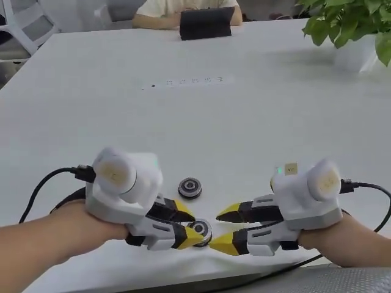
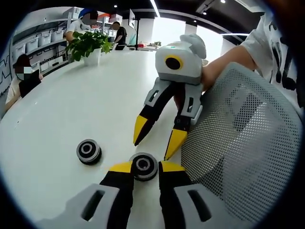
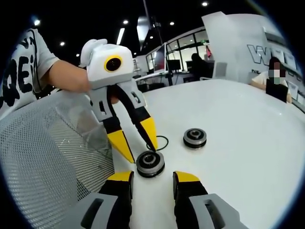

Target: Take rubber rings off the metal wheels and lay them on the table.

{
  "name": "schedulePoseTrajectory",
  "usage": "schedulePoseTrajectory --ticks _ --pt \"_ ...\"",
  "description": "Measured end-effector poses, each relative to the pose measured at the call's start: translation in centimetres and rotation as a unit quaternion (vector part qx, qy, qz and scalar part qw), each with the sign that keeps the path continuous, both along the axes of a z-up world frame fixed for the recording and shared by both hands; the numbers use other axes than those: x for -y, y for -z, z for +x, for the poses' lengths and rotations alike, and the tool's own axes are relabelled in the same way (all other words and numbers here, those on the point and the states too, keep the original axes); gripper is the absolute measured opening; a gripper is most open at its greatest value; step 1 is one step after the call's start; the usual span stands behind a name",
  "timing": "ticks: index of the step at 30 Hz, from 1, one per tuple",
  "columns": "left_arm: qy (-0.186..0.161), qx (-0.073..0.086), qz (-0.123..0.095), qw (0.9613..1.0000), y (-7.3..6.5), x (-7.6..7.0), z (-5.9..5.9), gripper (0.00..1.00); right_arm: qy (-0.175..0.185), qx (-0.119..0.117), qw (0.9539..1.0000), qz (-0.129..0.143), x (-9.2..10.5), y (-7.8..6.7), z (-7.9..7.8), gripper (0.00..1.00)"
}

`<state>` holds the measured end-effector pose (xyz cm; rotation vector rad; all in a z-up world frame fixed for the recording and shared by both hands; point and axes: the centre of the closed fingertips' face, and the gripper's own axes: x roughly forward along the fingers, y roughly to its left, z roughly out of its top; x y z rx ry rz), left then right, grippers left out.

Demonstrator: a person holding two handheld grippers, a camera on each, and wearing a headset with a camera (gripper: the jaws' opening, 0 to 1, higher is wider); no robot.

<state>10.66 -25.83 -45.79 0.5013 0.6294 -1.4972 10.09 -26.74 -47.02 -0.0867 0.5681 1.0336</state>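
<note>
A: What is on the left side?

B: A hand holds the left hand-held gripper (image 1: 197,227) low over the white desk (image 1: 201,122). Its two yellow tips stand on both sides of a metal wheel (image 1: 201,230) and touch its rim, so it is grasping this wheel. In the left gripper view the wheel lies flat on the desk, exactly between the tips.

A: Is some rubber ring on the desk?

B: Yes. In the right gripper view a thin black ring (image 3: 167,141) lies on the desk, just beside one tip of the left hand-held gripper and behind the grasped wheel. I cannot tell if it touches the tip.

A: And the other wheel?

B: A second wheel (image 1: 190,188) lies flat on the desk, a little beyond the tips of both hand-held grippers, on the side away from the person. It stands apart from the grasped wheel and nothing touches it. A dark band goes around its rim.

A: What about the right side?

B: The right hand-held gripper (image 1: 215,231) points toward the left one, so their tips almost face each other. Its jaws are released, wide apart, and they hold nothing. The grasped wheel is just ahead of its tips, and there is a small gap between them.

A: Anything farther right?

B: A green plant (image 1: 348,21) stands at the far corner of the desk, well apart from this hand-held gripper.
</note>
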Motion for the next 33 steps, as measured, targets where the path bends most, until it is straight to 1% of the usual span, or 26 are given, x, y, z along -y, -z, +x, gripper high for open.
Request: schedulePoseTrajectory --ticks 7,12,19,20,22,23,24,27,31,33 --pt "0.001 0.009 0.005 0.9999 0.35 0.08 0.09 0.11 0.0 0.001 1.0 -0.002 0.03 0.09 -0.01 0.31" --pt "0.002 0.019 0.009 0.9998 0.49 -0.01 0.04 0.1 -0.001 0.001 1.0 -0.005 0.06 0.13 -0.12 0.3" --pt "-0.003 0.028 0.003 0.9996 0.49 0.03 0.29 0.08 -0.001 0.001 1.0 -0.008 0.05 0.25 -0.03 0.29" --pt "-0.003 0.03 0.001 0.9995 0.48 0.06 0.31 0.08 -0.001 0.001 1.0 -0.008 0.04 0.29 0.0 0.29" --pt "0.002 0.04 0.003 0.9992 0.49 0.06 0.25 0.08 -0.001 0.0 1.0 -0.007 -0.04 0.33 0.04 0.28" --pt "0.007 0.05 0.004 0.9987 0.51 0.05 0.21 0.08 -0.003 -0.001 1.0 -0.007 -0.15 0.37 0.07 0.28" --pt "0.008 0.054 0.005 0.9985 0.52 0.05 0.18 0.08 -0.006 -0.001 1.0 -0.007 -0.25 0.41 0.07 0.27" --pt "0.004 0.053 0.005 0.9986 0.49 0.06 0.27 0.08 -0.011 -0.003 0.9999 -0.012 -0.48 0.72 0.17 0.25" --pt "0.004 0.054 0.003 0.9985 0.46 0.06 0.26 0.07 -0.014 -0.003 0.9998 -0.01 -0.63 0.81 0.21 0.23" --pt "0.002 0.055 0.002 0.9985 0.45 0.07 0.25 0.07 -0.02 0.002 0.9997 -0.012 -0.76 0.85 0.11 0.21"
